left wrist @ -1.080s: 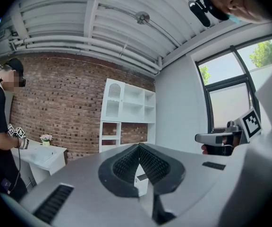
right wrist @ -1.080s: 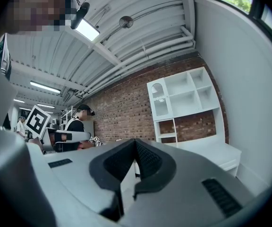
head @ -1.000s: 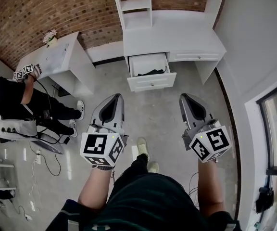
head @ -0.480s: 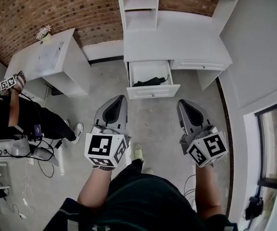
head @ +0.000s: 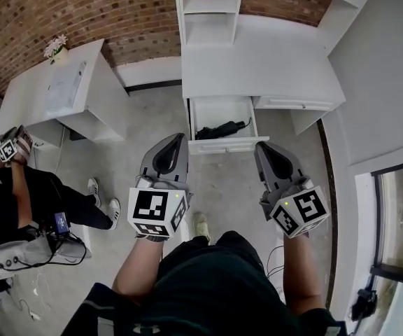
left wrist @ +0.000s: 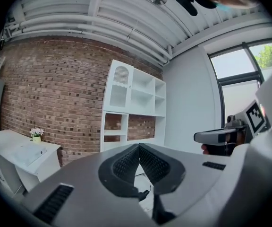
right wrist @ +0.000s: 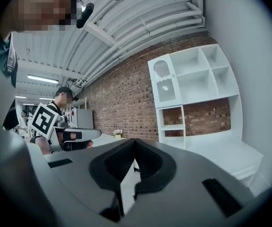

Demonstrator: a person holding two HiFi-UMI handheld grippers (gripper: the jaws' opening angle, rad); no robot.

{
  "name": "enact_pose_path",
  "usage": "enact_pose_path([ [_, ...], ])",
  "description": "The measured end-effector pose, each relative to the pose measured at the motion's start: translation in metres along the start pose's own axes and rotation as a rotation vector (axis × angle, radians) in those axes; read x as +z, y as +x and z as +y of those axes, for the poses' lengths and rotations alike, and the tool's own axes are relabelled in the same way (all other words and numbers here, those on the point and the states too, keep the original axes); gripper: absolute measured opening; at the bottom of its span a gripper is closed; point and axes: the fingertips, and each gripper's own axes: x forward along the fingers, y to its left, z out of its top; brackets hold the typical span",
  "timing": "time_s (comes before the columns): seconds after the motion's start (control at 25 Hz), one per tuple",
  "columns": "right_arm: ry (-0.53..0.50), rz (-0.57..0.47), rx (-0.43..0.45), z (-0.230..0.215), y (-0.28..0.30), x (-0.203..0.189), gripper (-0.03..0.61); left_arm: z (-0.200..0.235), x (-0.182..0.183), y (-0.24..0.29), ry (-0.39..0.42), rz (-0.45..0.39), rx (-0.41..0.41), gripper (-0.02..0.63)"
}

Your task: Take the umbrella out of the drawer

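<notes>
- The left gripper [head: 176,140] is clenched with nothing in it: its jaw tips meet in its own view.
- The right gripper [head: 262,147] is likewise closed tight and empty.
- Both point toward the white desk [head: 257,68], side by side with a gap between them.
- The drawer [head: 219,146] stands pulled open just ahead of the two tips, in line with the gap between them.
- The black umbrella [head: 219,129] lies folded crosswise inside the drawer, beyond both grippers and touched by neither.
- Well off to the left gripper's outer side sits a person [head: 19,201] in black, beside a side table [head: 54,96] with a flower pot [head: 53,47].
</notes>
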Motion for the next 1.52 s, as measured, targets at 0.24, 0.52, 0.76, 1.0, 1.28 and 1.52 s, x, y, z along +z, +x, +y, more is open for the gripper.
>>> enact_pose_path([
  [0.24,-0.010,0.034,0.012,-0.029,0.036,-0.009,0.003,0.014,-0.008,0.040,-0.008,0.023,-0.010,0.006],
  [0.52,-0.030,0.107,0.113,-0.052,0.101,-0.018,0.003,0.045,-0.014,0.087,-0.051,0.051,0.028,0.006],
  [0.76,-0.067,0.165,0.243,-0.085,0.164,-0.043,0.004,0.067,-0.039,0.140,-0.070,0.093,0.105,0.006],
  [1.0,-0.086,0.252,0.402,-0.115,0.217,-0.089,0.005,0.078,-0.072,0.185,-0.090,0.126,0.175,0.006],
  [1.28,-0.137,0.366,0.555,-0.124,0.260,-0.165,0.005,0.096,-0.123,0.219,-0.118,0.171,0.247,0.006],
  [1.52,-0.175,0.440,0.635,-0.132,0.281,-0.228,0.005,0.112,-0.171,0.238,-0.151,0.223,0.319,0.006],
])
